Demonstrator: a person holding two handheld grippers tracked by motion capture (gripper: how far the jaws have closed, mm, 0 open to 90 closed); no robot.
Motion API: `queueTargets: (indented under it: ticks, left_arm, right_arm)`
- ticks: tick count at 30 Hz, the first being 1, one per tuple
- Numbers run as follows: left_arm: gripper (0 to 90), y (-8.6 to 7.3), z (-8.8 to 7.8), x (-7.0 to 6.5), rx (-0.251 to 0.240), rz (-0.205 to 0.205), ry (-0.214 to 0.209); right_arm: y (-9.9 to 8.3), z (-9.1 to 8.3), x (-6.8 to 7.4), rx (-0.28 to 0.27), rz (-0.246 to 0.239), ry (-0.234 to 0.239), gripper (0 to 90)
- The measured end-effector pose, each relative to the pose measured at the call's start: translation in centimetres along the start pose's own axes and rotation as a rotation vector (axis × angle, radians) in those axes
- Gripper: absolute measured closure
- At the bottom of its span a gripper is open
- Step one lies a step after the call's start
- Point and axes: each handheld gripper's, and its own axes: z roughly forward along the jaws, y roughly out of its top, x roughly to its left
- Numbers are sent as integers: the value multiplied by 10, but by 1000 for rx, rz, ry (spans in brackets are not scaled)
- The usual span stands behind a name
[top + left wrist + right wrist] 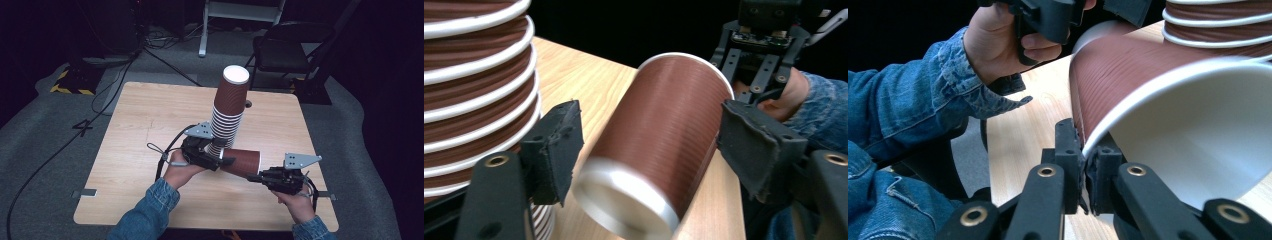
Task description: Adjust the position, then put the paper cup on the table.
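Note:
A brown ribbed paper cup [242, 162] with a white rim lies on its side just above the wooden table [145, 130], between both grippers. My left gripper [225, 159] is shut on its narrow base end; in the left gripper view the pads [754, 145] press on the cup [659, 135] from both sides. My right gripper [255, 176] is shut on the cup's white rim [1148, 95], one jaw inside the mouth and one outside [1085, 160]. A tall tower of upturned brown cups [227, 115] stands right behind the left gripper, close beside its jaw [474, 100].
A small dark object [247, 104] sits on the table behind the tower. Beyond the far edge stand a black chair [295, 45] and a white stand leg [202, 30]; cables [55, 150] run over the grey floor at left.

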Motion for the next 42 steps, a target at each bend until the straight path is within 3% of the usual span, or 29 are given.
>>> queueTargets:
  ticks: [9, 16, 25, 29, 34, 37, 42]
  left_arm:
    - [213, -2, -10, 1, -6, 0, 32]
    - [209, -15, -31, 4, -13, -13, 79]
    - [198, -36, -54, 13, 0, -53, 144]
    - [195, -47, -66, 18, 19, -66, 199]
    - [195, -57, -72, 22, 40, -84, 230]
    - [194, -66, -75, 25, 66, -96, 263]
    - [194, -74, -78, 29, 83, -108, 288]
  right_arm:
    - [3, -15, -1, -34, -4, -39, 869]
    - [7, -30, -4, -66, 0, -61, 869]
    - [14, -55, -10, -101, 9, -142, 869]
    - [19, -68, -17, -81, 17, -199, 869]
    - [24, -75, -23, -59, 34, -247, 869]
    - [30, -80, -29, -9, 58, -299, 869]
    - [40, -84, -34, 34, 57, -332, 868]
